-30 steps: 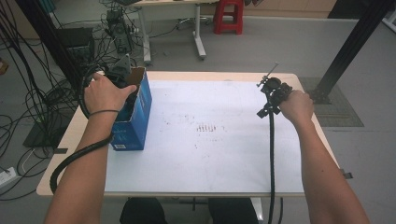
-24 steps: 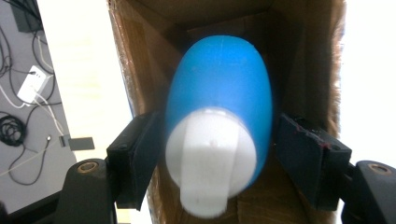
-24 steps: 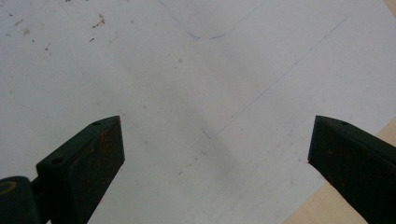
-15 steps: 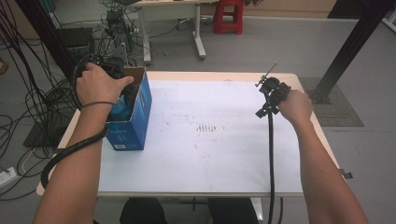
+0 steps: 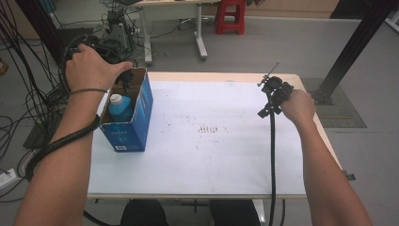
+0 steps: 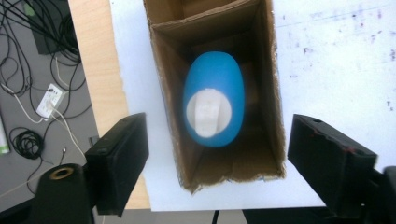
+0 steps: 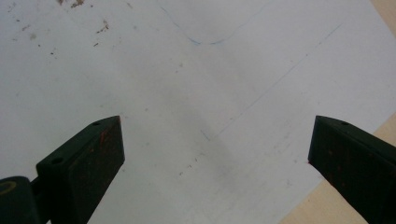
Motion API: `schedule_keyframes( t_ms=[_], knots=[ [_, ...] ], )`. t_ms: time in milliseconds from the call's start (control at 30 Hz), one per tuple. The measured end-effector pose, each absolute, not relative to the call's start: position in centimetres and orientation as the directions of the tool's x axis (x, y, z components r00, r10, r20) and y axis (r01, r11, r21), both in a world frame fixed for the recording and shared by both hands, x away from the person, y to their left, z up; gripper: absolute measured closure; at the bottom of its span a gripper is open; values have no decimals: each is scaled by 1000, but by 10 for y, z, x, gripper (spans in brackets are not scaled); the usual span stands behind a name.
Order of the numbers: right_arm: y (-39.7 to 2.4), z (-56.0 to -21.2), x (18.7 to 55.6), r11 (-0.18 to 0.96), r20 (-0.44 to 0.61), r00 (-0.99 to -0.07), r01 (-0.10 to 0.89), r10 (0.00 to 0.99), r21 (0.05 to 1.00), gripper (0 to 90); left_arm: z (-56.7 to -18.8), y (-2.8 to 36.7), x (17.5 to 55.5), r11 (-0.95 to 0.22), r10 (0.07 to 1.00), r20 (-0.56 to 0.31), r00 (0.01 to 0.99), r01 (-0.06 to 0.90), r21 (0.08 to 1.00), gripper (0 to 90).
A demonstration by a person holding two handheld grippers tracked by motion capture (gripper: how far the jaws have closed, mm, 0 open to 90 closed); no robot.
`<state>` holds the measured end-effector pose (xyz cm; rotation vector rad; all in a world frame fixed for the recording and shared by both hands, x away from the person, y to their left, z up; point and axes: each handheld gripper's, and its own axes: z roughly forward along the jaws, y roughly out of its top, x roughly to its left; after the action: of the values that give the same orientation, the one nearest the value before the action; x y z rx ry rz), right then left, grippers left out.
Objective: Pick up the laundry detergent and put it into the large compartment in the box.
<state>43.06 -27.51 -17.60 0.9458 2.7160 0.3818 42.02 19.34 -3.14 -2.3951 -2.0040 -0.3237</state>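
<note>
Hanging over the blue box (image 5: 128, 123) at the bench's left, the left gripper (image 6: 217, 154) has just been opening; the blue bottle (image 6: 214, 103) stands inside, let go.

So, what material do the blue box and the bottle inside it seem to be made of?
The blue box looks like corrugated cardboard: brown raw inner walls and rough cut edges, with a smooth printed blue outside. The bottle seems to be plastic, judging by its even blue, slightly shiny rounded shoulder. Its white cap is probably plastic too, though the picture is blurred there.
</note>
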Motion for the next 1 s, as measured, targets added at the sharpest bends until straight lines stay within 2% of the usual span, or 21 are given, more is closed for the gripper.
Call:
schedule_keyframes(
  t_ms=[633,1000],
  knots=[
    [-273,-174,431,760,-146,-762,570,631,314,34,-4,178,407,-284,956,123,267,948,147,58],
    [-272,-174,430,758,-145,-761,570,633,318,34,-6,153,399,-423,906,78,416,891,166,50]
  ],
)
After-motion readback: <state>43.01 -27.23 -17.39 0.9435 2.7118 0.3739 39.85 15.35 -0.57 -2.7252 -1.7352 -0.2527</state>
